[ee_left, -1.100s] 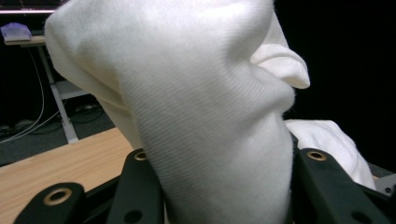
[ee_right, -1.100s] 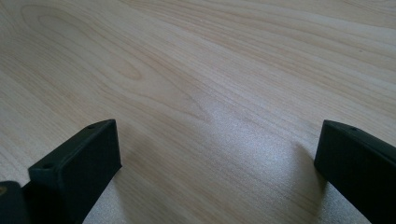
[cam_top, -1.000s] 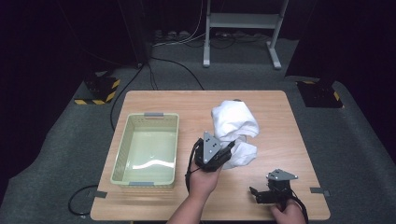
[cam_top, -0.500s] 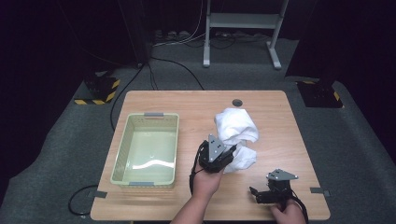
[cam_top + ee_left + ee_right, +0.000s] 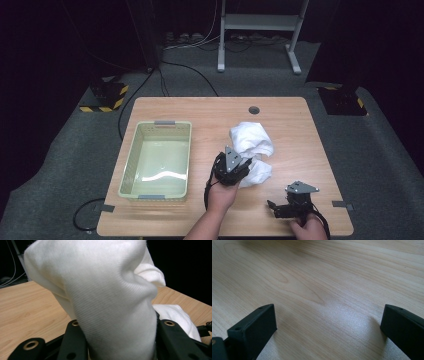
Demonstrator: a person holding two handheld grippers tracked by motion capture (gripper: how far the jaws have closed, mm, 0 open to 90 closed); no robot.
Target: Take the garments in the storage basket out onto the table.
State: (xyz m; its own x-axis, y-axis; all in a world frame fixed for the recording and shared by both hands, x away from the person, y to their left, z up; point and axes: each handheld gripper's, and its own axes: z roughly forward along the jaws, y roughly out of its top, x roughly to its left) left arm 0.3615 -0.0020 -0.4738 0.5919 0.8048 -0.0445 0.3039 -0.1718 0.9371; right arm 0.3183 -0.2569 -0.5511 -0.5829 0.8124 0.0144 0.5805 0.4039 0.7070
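A crumpled white cloth (image 5: 253, 140) lies bunched on the wooden table (image 5: 210, 110), right of centre. My left gripper (image 5: 242, 168) is at the cloth's near left side, shut on a thick fold of it. In the left gripper view the white cloth (image 5: 110, 302) rises between the two black jaws of the left gripper (image 5: 120, 342) and hides what lies beyond. My right gripper (image 5: 274, 208) rests low near the table's front right edge, pointing left. In its own view the right gripper (image 5: 327, 327) stands open over bare wood, nothing between its fingers.
A pale green plastic basket (image 5: 165, 123) stands on the left half of the table with nothing in it. A round cable hole (image 5: 254, 109) sits near the far edge. Beyond the table are a metal stand (image 5: 260, 22) and cables on the grey floor.
My left gripper has sunk and come slightly toward the near edge with the cloth in it, and the cloth has settled lower on the table. The right gripper has stayed still.
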